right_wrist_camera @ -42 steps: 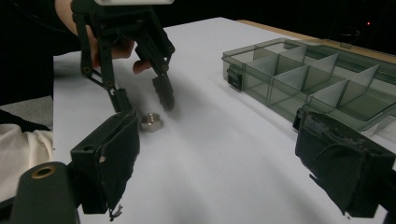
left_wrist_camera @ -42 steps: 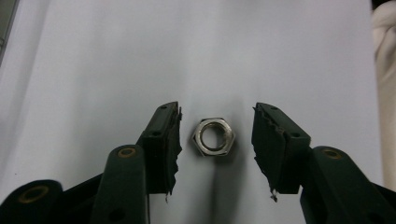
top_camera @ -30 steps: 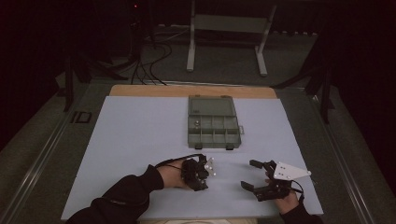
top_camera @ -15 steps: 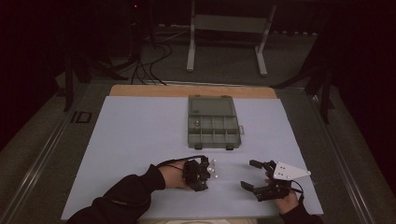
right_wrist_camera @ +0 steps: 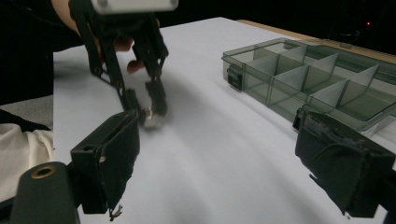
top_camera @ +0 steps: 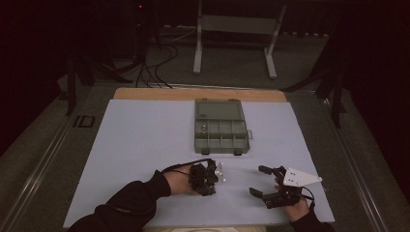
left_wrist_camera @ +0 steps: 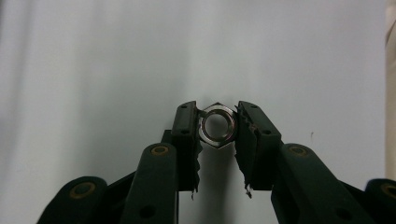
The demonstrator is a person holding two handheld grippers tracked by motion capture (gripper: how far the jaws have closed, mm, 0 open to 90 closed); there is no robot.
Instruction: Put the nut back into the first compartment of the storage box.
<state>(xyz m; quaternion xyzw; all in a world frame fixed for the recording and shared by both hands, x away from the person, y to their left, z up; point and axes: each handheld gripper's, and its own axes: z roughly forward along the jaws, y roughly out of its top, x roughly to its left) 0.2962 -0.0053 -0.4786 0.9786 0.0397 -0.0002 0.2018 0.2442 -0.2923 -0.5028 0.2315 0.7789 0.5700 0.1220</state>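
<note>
A shiny metal hex nut point(left_wrist_camera: 217, 129) lies on the white sheet between the pads of my left gripper point(left_wrist_camera: 217, 114). The jaws have just been closing and now press on its two sides. In the high view the left gripper point(top_camera: 212, 173) sits low at the front middle of the table, pointing right. My right gripper point(top_camera: 256, 180) rests at the front right, open, with nothing between its jaws. The right gripper view looks past its own wide jaws point(right_wrist_camera: 222, 128) at the left gripper point(right_wrist_camera: 144, 100) and the nut point(right_wrist_camera: 150, 119).
A grey-green compartment box point(top_camera: 221, 126) lies open at the middle of the white sheet point(top_camera: 145, 145), with one small part point(top_camera: 204, 128) in a compartment. The same box point(right_wrist_camera: 317, 74) is close on the right in the right gripper view. A wooden edge point(top_camera: 145, 93) runs along the far side.
The left gripper's tips have drawn slightly closer together by the small bright parts. Both hands stay about where they were.
</note>
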